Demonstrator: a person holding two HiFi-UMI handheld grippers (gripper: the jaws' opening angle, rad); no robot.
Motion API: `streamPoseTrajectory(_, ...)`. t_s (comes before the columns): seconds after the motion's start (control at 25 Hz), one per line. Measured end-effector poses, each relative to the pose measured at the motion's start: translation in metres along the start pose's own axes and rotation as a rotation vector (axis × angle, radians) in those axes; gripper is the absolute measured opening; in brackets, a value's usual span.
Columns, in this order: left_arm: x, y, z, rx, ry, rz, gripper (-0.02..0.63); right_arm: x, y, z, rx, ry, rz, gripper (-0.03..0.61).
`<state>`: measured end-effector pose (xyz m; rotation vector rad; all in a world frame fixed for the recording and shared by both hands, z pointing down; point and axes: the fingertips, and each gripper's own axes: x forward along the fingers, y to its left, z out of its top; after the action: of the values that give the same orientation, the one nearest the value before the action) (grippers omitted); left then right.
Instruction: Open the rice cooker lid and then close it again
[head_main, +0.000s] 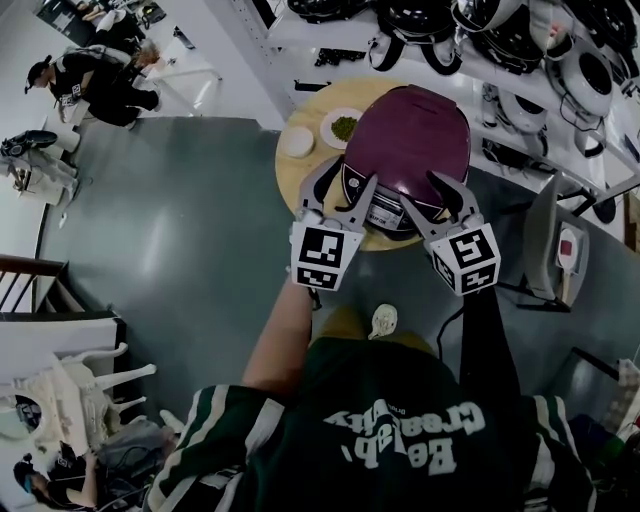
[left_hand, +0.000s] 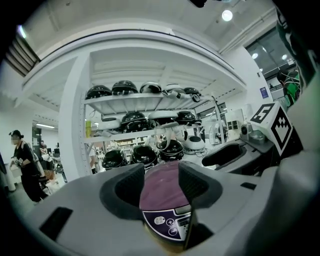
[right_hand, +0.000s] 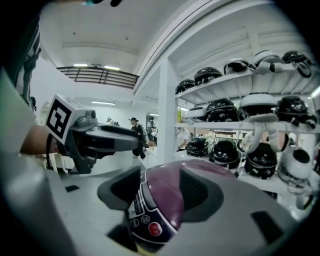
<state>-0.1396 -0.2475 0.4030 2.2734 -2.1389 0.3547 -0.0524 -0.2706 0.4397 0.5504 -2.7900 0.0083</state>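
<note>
Operator: green jersey | left claw: released, jaws apart, nothing clamped | right claw: released, jaws apart, nothing clamped | rice cooker: purple, lid down, just ahead of both claws, on round wooden counter | plate: green contents, beside cooker | shelf: helmets, behind counter

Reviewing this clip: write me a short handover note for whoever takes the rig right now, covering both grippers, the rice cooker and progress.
Left gripper: jaws apart, holding nothing, aimed at the front of the rice cooker.
Right gripper: jaws apart, empty, beside the left one, also at the cooker's front.
Cooker: on the round wooden table, lid shut.
Done: nothing yet.
Left: open the lid, then close it again.
</note>
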Motion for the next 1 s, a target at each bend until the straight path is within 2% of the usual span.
streamPoseTrajectory(0.28,0.015,0.003,-0.002,-0.01,-0.021,-0.073,0.21,0.02,0.022,-0.012,-0.024,0.077,0.093,0.255)
streamPoseTrajectory(0.44,0.021,0.007,-0.004,-0.026,-0.025,-0.117,0.21,0.03,0.037,-0.029,-0.083,0.183,0.136,0.245)
streamPoseTrajectory(0.6,0.026,0.003,-0.007,-0.026,-0.03,-0.167,0.21,0.034,0.044,-0.04,-0.126,0.265,0.132,0.232)
streamPoseTrajectory(1.0,0.033,-0.001,-0.016,-0.038,-0.026,-0.248,0.212,0.042,0.057,-0.053,-0.126,0.349,0.152,0.227)
